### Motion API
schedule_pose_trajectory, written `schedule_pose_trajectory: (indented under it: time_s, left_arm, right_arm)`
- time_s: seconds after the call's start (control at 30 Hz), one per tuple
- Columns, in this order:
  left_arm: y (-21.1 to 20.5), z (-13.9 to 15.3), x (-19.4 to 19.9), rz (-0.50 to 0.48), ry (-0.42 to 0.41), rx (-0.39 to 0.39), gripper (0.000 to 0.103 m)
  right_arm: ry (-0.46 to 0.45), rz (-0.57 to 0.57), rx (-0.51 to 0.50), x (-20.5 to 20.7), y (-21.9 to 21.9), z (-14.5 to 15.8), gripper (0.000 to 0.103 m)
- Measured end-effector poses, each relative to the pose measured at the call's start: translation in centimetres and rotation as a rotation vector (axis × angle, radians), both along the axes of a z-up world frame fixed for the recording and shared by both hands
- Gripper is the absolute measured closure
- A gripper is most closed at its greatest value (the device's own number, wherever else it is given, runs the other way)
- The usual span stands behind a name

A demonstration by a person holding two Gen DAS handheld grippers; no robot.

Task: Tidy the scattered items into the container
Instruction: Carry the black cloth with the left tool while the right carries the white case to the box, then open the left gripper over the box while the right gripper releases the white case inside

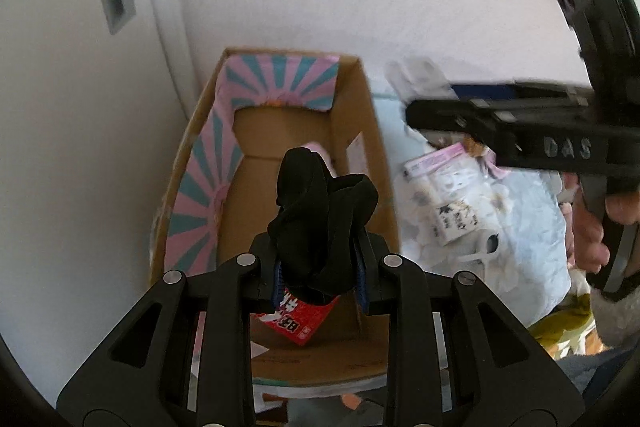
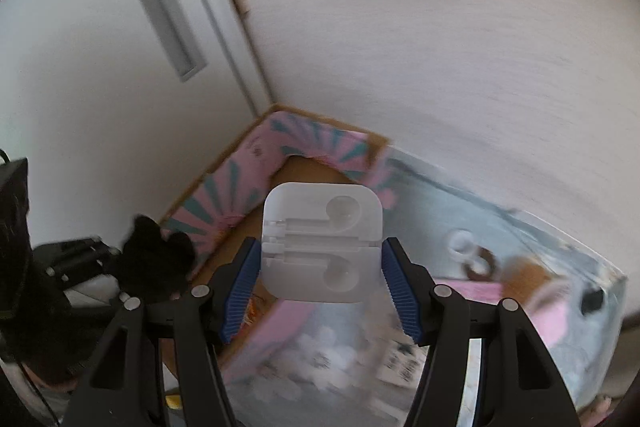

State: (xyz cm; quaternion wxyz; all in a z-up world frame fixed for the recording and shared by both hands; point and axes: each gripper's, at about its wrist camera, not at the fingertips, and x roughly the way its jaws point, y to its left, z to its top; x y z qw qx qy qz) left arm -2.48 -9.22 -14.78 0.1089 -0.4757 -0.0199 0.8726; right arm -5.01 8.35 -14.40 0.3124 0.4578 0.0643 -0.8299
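A cardboard box (image 1: 362, 131) lined with pink and teal paper stands open below my left gripper (image 1: 320, 261). That gripper is shut on a bunched black cloth (image 1: 320, 203), which hangs over the box's inside. A red packet (image 1: 304, 325) lies on the box floor under it. My right gripper (image 2: 320, 267) is shut on a white plastic earphone case (image 2: 320, 243), its blue pads (image 2: 240, 279) pressing on both sides, above the box's near corner (image 2: 256, 163). In the left wrist view the right gripper (image 1: 424, 115) reaches in from the right, held by a hand (image 1: 588, 239).
Pale blue bedding (image 1: 520, 227) right of the box carries white packets (image 1: 448, 203) and a white crumpled thing (image 1: 416, 75). A white door with a recessed handle (image 2: 168, 15) and a white wall (image 2: 440, 27) close in behind the box.
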Motion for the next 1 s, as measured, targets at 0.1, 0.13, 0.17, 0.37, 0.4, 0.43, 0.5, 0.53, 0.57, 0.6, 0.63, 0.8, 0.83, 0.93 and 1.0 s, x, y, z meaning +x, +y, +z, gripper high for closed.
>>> schedule_pose_trajectory:
  time_s: [0.1,0.13,0.17,0.37,0.4,0.43,0.5,0.53,0.57,0.6,0.63,0.8,0.83,0.93,1.0]
  left_arm:
    - [-0.6,-1.9,-0.3,0.016,-0.036,0.003,0.08]
    - [-0.9,-2.5,-0.4,0.022,-0.049,-0.001,0.08]
    - [-1.3,-2.9,-0.1,0.027,-0.055,-0.005,0.08]
    - [-1.3,-5.1,-0.8,0.022,-0.086,-0.025,0.08]
    - [-1.2,-5.3,-0.8,0.02,-0.087,-0.025,0.08]
    - [-1.0,-5.4,-0.9,0.016,-0.087,-0.025,0.08]
    - [-0.7,-5.6,-1.0,0.011,-0.09,-0.018,0.08]
    - [-0.5,-5.7,-1.1,0.008,-0.092,-0.014,0.08]
    - [-0.4,-5.8,-1.1,0.006,-0.093,-0.014,0.08]
    - [-0.1,-5.9,-1.1,0.004,-0.094,-0.015,0.08]
    - [0.0,-5.9,-1.1,0.004,-0.096,-0.017,0.08]
    - [0.0,-5.6,-0.7,0.031,-0.094,0.036,0.003]
    - [0.0,-5.2,-0.5,0.039,-0.072,0.05,0.002]
    - [0.1,-4.7,-0.3,0.052,-0.064,0.032,0.002]
    - [0.2,-4.8,-0.2,0.053,-0.072,0.009,0.002]
  right_arm:
    - [-0.012,0.05,0.038,-1.4,-3.0,-1.0,0.045]
    - [-0.02,0.061,0.044,-1.9,-3.7,-1.4,0.045]
    - [-0.029,0.072,0.052,-2.3,-4.5,-1.9,0.045]
    - [-0.07,0.09,0.118,-4.8,-8.5,-5.8,0.045]
    - [-0.081,0.08,0.118,-5.3,-8.8,-6.2,0.045]
    - [-0.09,0.07,0.113,-5.7,-8.9,-6.5,0.045]
    - [-0.106,0.058,0.104,-6.2,-8.9,-6.9,0.045]
    - [-0.112,0.054,0.103,-6.5,-8.9,-7.1,0.045]
    - [-0.119,0.053,0.102,-6.7,-8.9,-7.2,0.045]
    - [-0.123,0.052,0.103,-6.8,-8.9,-7.3,0.045]
    - [-0.125,0.052,0.105,-6.9,-9.0,-7.3,0.045]
    - [-0.157,0.074,0.12,-7.1,-9.4,-7.7,0.044]
    - [-0.157,0.071,0.132,-7.1,-9.5,-7.7,0.042]
    - [-0.126,0.063,0.155,-6.7,-9.4,-7.2,0.038]
    - [-0.121,0.053,0.149,-6.4,-9.1,-6.8,0.034]
